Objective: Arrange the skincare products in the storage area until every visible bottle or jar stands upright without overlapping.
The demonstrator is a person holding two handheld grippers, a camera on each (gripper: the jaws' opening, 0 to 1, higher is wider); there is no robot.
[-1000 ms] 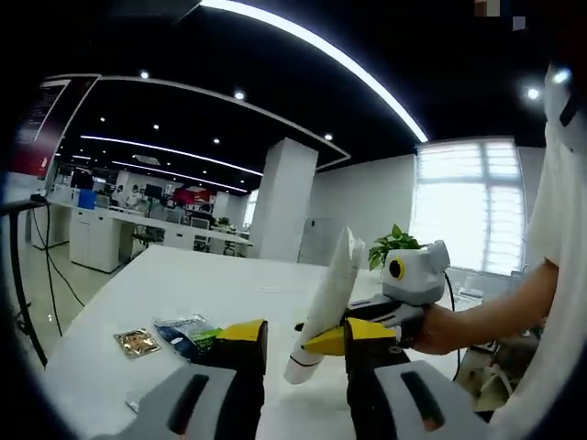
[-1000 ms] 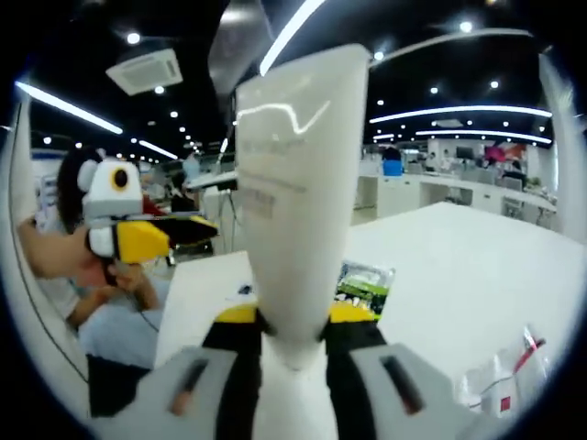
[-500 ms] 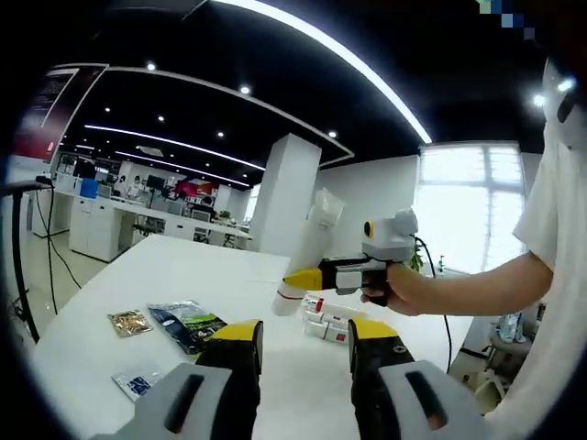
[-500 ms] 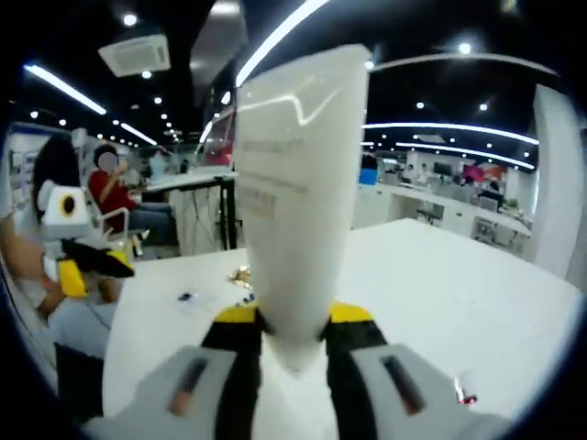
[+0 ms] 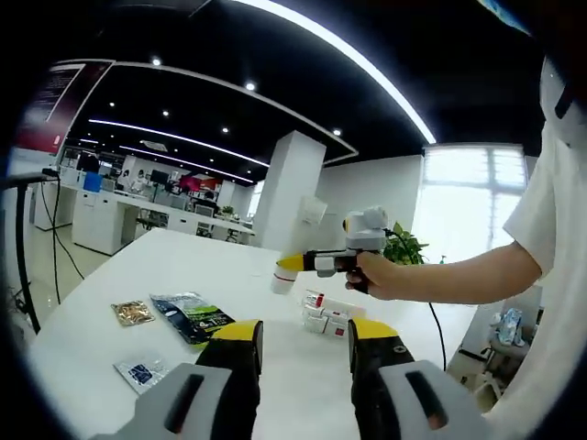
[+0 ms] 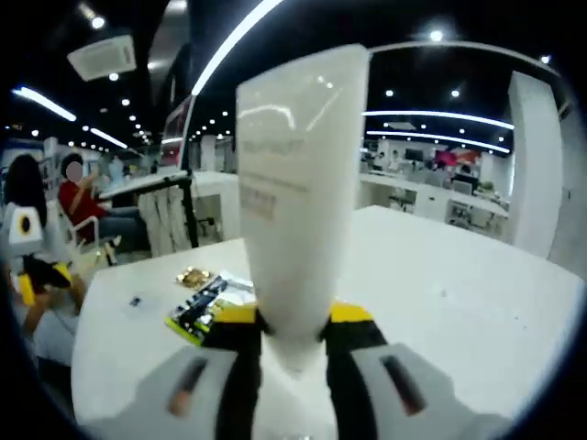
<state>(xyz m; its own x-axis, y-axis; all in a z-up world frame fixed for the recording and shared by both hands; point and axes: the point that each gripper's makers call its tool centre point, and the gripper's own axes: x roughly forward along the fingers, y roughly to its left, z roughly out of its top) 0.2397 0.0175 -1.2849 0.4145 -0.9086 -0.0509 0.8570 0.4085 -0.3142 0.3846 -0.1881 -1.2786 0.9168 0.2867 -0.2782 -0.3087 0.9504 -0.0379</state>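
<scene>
A white squeeze tube (image 6: pixel 298 183) stands up between the yellow-tipped jaws of my right gripper (image 6: pixel 293 316), which is shut on its lower end. In the left gripper view the same tube (image 5: pixel 307 215) hangs tilted above the white table (image 5: pixel 229 275), its cap end low, held by the right gripper (image 5: pixel 288 264) in a person's hand (image 5: pixel 376 275). Small white and red skincare boxes (image 5: pixel 323 316) lie on the table below it. My left gripper (image 5: pixel 305 337) is open near the table's front with nothing between its fingers.
Flat sachets lie on the table: a gold one (image 5: pixel 133 312), a dark green one (image 5: pixel 191 316) and a small blue one (image 5: pixel 142 371). The gold sachet (image 6: pixel 193 275) and green sachet (image 6: pixel 206 307) also appear beyond the tube. A seated person (image 6: pixel 78 197) is off to the left.
The right gripper has carried the tube away from the left gripper and farther out over the table. The left gripper stays open, and both views have swung.
</scene>
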